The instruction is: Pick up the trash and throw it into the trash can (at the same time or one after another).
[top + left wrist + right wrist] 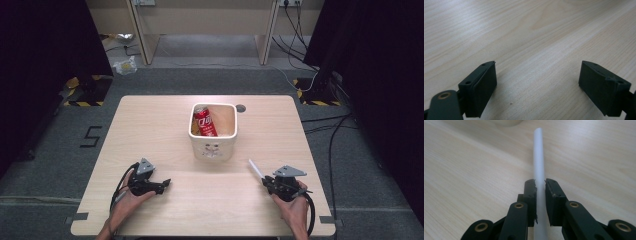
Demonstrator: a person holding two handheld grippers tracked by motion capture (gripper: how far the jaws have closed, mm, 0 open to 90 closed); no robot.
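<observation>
The right gripper (263, 181) has its jaws pinched around a white straw (539, 157), which pokes forward and up toward the white tub (212, 150) standing mid-counter. The straw's free end hangs just short of the tub's near wall, above the counter (150, 125). Inside the tub a red can (204, 122) leans against the left side. The left gripper (165, 183) rests low by the near edge with its jaws spread wide and nothing between them. To my eye the straw is picked up and the carry is in hand. Next comes lifting it over the rim and aiming the tip at the can's top, which I can't make out clearly.
</observation>
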